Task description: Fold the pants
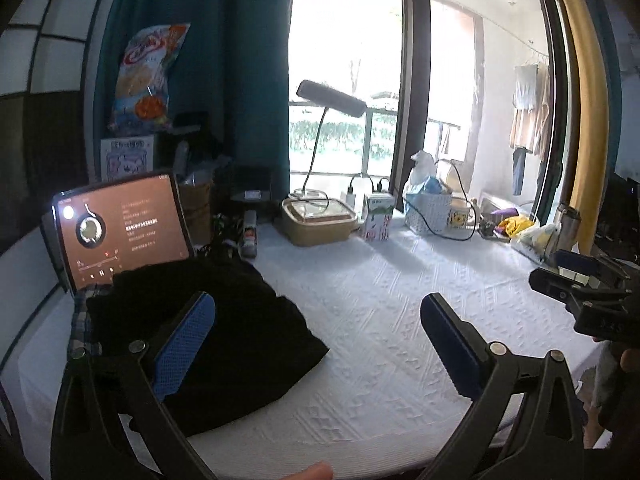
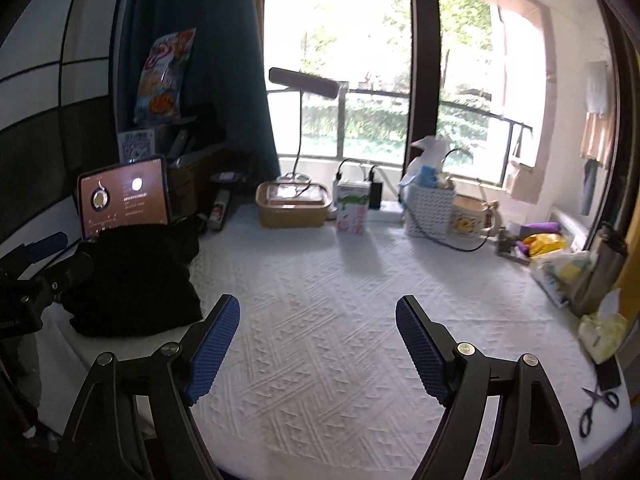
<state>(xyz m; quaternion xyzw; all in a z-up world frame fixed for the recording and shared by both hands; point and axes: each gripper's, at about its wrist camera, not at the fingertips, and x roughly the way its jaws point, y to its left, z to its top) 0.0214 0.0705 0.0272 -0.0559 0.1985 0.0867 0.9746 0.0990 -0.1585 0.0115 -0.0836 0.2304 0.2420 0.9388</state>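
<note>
The black pants (image 1: 208, 340) lie in a folded heap at the left of the white textured table cover (image 1: 380, 312), on a plaid cloth (image 1: 82, 320). They also show at the left in the right wrist view (image 2: 132, 280). My left gripper (image 1: 316, 320) is open and empty, its left pad above the pants' right part. My right gripper (image 2: 318, 320) is open and empty above bare cover, to the right of the pants. The right gripper shows at the right edge of the left wrist view (image 1: 580, 284). The left gripper's body shows at the left edge of the right wrist view (image 2: 36, 276).
A lit tablet (image 1: 120, 228) stands behind the pants. Along the back are a desk lamp (image 1: 320, 120), a tan lidded box (image 1: 316, 220), a carton (image 1: 378, 216), a white basket (image 1: 432, 212) with a cable, a mug (image 2: 472, 216). A flask (image 2: 600, 268), tissues (image 2: 604, 336) and scissors (image 2: 596, 404) lie right.
</note>
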